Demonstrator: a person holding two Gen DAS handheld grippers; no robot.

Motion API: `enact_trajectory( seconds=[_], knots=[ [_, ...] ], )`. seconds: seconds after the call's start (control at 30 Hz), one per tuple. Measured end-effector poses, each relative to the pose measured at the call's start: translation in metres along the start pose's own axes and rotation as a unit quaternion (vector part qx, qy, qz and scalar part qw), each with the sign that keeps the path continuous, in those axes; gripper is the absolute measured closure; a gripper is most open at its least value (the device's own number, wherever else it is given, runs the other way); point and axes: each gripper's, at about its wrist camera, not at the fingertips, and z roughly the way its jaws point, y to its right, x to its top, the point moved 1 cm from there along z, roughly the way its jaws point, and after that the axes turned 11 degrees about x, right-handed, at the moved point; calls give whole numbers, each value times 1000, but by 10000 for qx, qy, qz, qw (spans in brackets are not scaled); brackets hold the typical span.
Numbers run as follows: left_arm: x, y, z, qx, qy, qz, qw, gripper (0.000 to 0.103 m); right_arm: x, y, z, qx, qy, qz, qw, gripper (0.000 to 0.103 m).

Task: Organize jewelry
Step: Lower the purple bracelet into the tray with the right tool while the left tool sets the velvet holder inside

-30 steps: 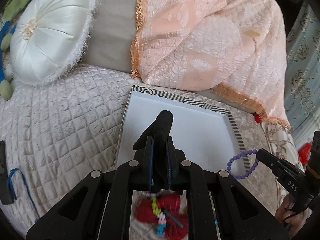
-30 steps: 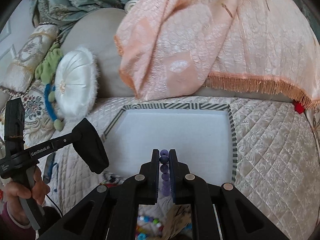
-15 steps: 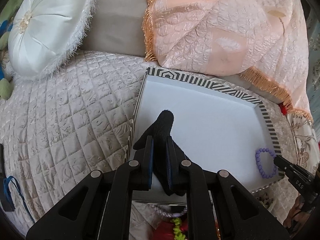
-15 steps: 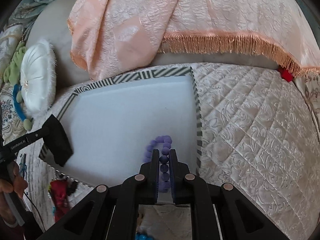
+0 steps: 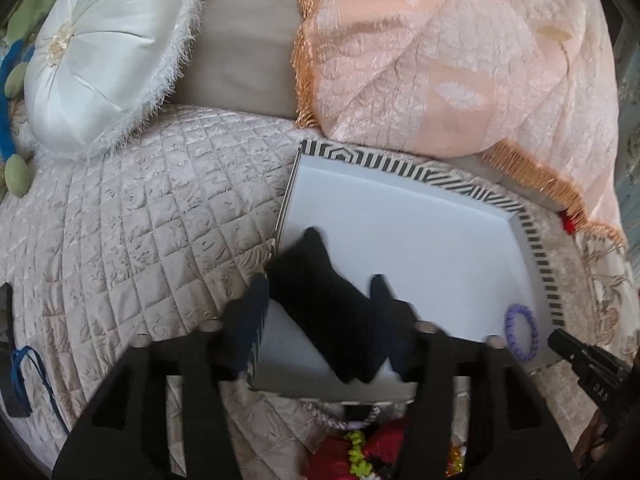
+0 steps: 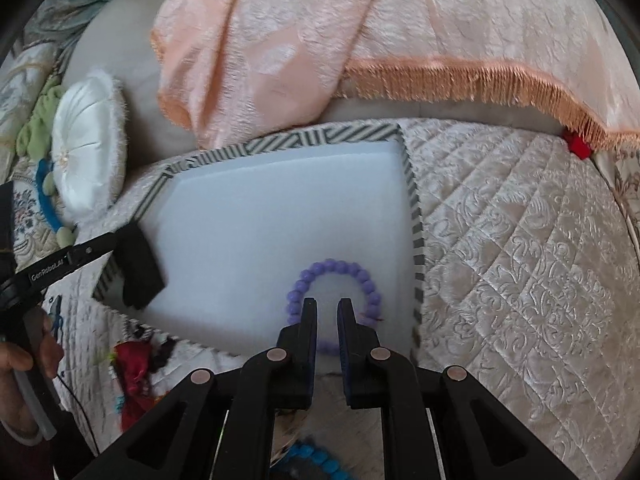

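A white box tray with a black-and-white striped rim lies on the quilted sofa seat. A black pouch lies in the tray's near left corner, between the spread fingers of my left gripper, which is open. A purple bead bracelet lies flat in the tray's near right corner. My right gripper is open just over the bracelet's near side, its jaws slightly apart and empty.
A red, green and multicoloured jewelry pile lies before the tray. Blue beads lie under my right gripper. A white round cushion and a peach fringed throw lie behind the tray.
My left gripper opened and let the black pouch drop into the tray. My right gripper opened and released the purple bracelet, which now lies flat in the tray.
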Motion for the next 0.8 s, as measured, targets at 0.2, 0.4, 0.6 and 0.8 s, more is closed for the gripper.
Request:
enact_trajectory(
  seconds=[0.2, 0.4, 0.6, 0.8],
  knots=[
    [-11, -18, -30, -88, 114, 42, 9999, 45, -12, -30, -22, 385, 79, -274, 9989, 94],
    [-42, -45, -47, 29, 99, 92, 9999, 45, -39, -61, -11, 924, -458, -513, 9933, 93],
    [-59, -43, -21, 157, -259, 134, 9995, 45, -43, -70, 26, 928, -774, -423, 9918, 93],
    [-52, -36, 6, 268, -376, 43, 9989, 45, -36, -66, 50, 632, -812, -238, 9944, 93]
  ],
)
